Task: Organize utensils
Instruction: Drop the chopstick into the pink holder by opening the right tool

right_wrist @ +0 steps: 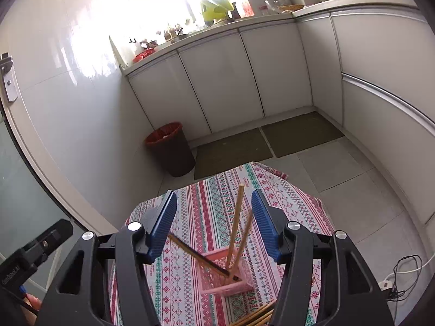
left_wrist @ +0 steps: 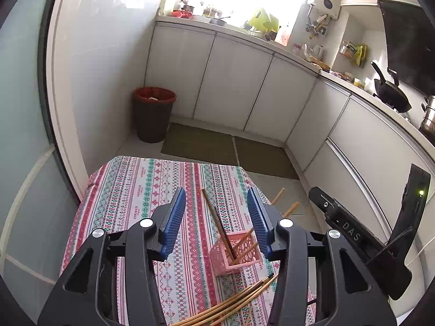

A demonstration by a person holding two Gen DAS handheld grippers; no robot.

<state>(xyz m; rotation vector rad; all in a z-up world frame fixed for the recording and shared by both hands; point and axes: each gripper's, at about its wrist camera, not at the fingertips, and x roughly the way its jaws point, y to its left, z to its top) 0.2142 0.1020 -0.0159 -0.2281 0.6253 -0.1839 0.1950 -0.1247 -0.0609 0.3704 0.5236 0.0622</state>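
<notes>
Pink plastic basket (left_wrist: pixel 236 254) stands on my table (left_wrist: pixel 130 190), which is covered by a striped, patterned cloth. Several wooden chopsticks (left_wrist: pixel 217 218) lean inside the basket at different angles, their upper ends fanning outward above its rim. A loose bundle of further chopsticks (left_wrist: pixel 233 303) lies flat on the cloth, nearer to me than the basket.

My left tongs (left_wrist: pixel 216 206) hover above the table with their blue pads apart; one leaning chopstick shows in the gap between them, and neither pad touches it. My right tongs (right_wrist: pixel 214 212) are likewise apart, framing the basket and two upright chopsticks, with nothing clamped. In the left wrist view the right tongs' black body appears at the right edge.

Beyond the table, a dark waste bin (left_wrist: pixel 152 114) with a red rim stands on the floor beside white cabinets (left_wrist: pixel 233 81), and two brown mats (left_wrist: pixel 231 149) lie before them.
</notes>
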